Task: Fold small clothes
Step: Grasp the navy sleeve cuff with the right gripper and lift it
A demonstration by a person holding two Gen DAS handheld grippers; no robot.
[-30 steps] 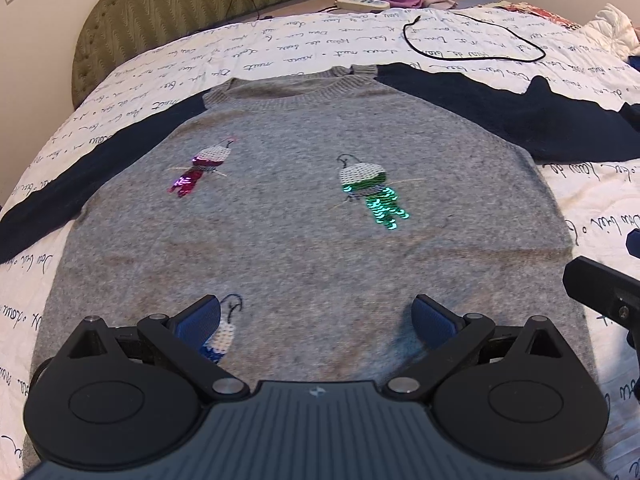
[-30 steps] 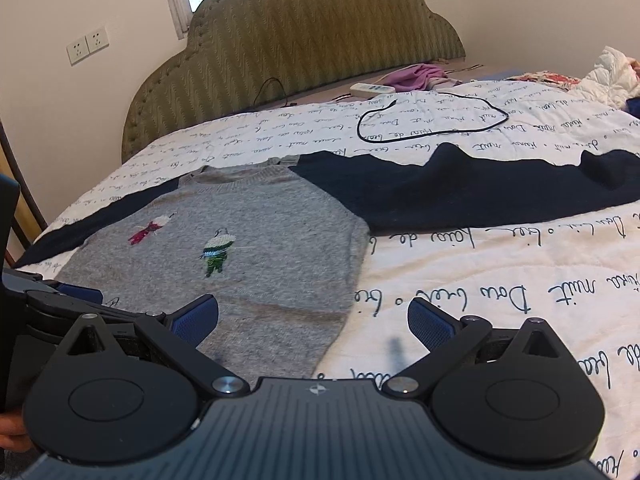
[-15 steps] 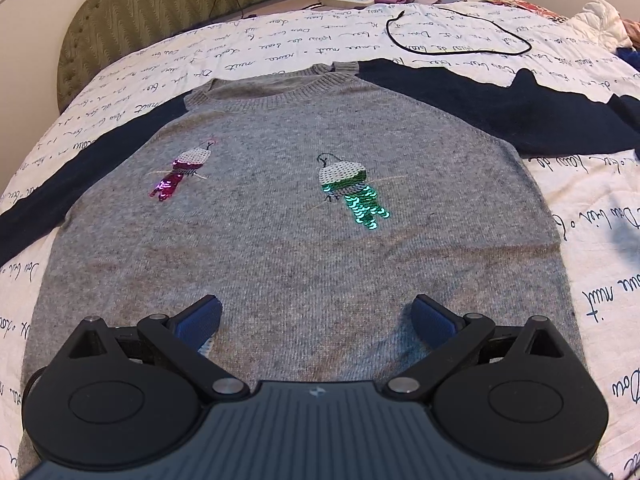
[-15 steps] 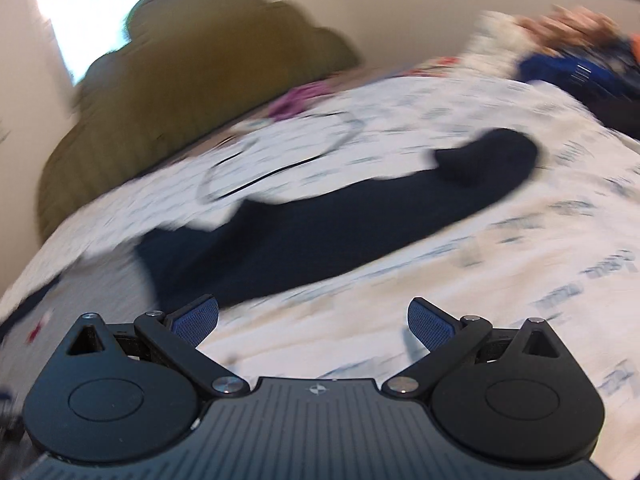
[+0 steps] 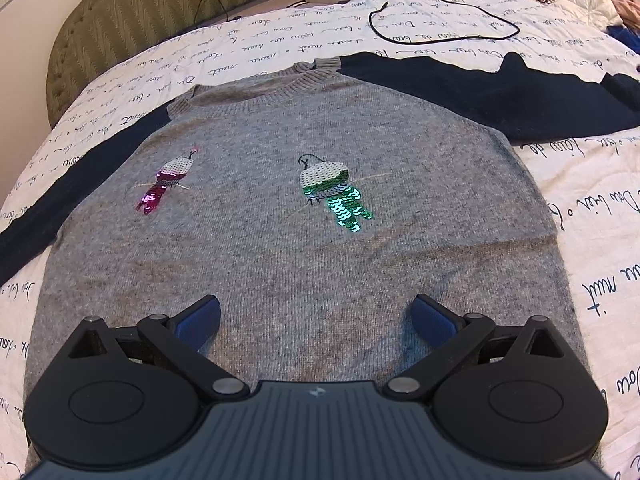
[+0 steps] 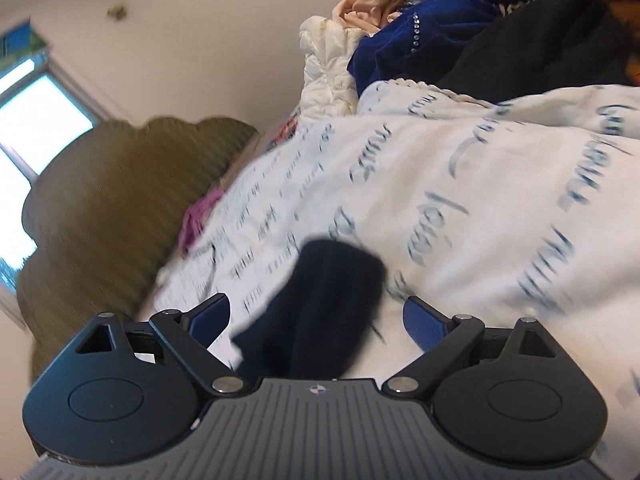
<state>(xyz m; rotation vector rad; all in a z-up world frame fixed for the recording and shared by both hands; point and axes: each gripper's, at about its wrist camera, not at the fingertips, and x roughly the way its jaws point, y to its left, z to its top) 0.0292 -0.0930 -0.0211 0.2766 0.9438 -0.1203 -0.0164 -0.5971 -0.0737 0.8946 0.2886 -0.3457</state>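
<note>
The right gripper has travelled out along the sweater's dark right sleeve and rolled over, so its view is now tilted and smeared. A second ago it looked across the whole garment; now the sleeve cuff lies between its jaws. The jaws have just been closing from their widest but stand well apart, and the blue pads do not press on the cloth: released, nothing gripped. Judgement: this is the approach to the first sleeve fold, and the pinch is not yet made.

The left gripper has barely shifted. It hovers over the lower hem of the grey body with jaws spread wide and empty, only knit showing between them.

The sweater lies flat and face up on the script-printed bedspread, neck toward 12 o'clock, the right sleeve running off toward 2 o'clock, the left sleeve toward 9 o'clock. No fold is in place.

Surroundings: a black cable loops on the cover at 1 o'clock, clear of the sleeve. A heap of other clothes sits beyond the cuff at 1 o'clock in the right view. The padded headboard stands at 11 o'clock. Nothing lies on the sweater itself.
</note>
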